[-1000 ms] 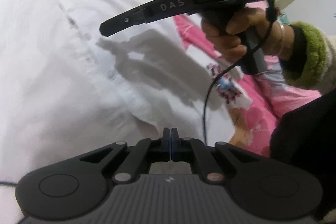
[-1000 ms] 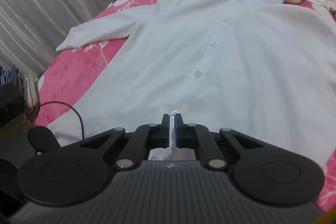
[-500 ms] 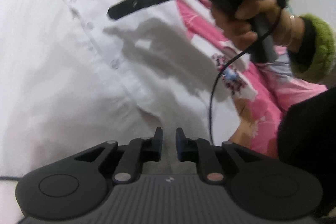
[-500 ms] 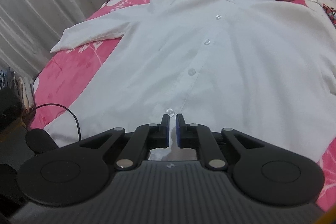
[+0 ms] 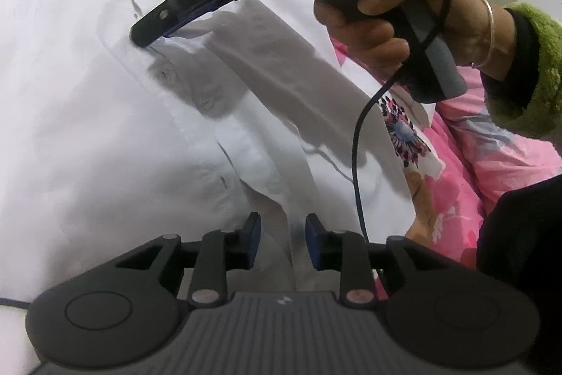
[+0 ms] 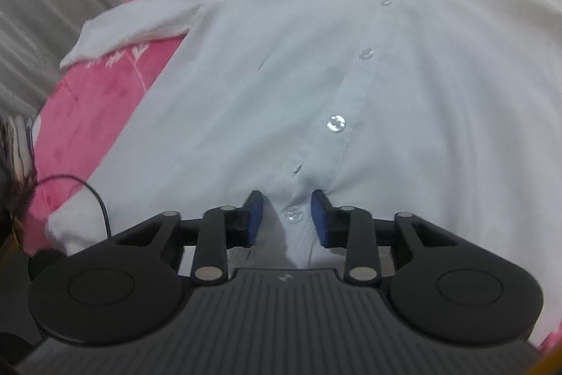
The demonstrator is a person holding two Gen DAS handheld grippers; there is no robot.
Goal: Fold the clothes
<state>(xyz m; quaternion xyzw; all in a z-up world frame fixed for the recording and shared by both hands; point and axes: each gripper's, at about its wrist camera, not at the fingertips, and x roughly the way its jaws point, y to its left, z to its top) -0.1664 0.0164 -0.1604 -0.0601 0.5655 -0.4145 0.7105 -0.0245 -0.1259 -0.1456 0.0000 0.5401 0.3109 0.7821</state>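
Shirt [image 5: 87, 101], white, button-front, spread flat over a pink floral bedspread [image 5: 453, 199]; fills most of both frames.

Left wrist view: left gripper [image 5: 282, 243] at bottom centre, jaws have just been opening, now spread with a gap. The placket strip [image 5: 281, 171] near the hem runs up between the pads, but neither pad presses on it. Right gripper [image 5: 147, 39] comes in from upper right, held by the person's hand [image 5: 368, 23], green cuff at the right edge; its tip touches down on the placket near a button [image 5: 162, 73].

Right wrist view: right gripper [image 6: 287, 217] bottom centre, jaws have just been opening, now apart, placket fabric and one clear button [image 6: 293, 214] between the pads, no pinch visible. One sleeve [image 6: 130, 30] lies out at upper left, collar towards the top edge.

Step in hand, my read: straightening the front placket before the first fold. To do it well: lay both front edges flush, no bunching at the open lower part, buttons in one line, then re-grip at hem and shoulder, not mid-panel.

Hard to tell: whether the lower buttons are fastened; the other sleeve is out of frame; hem hidden under both gripper bodies; right view slightly blurred; the right gripper's jaws are seen only edge-on in the left view.
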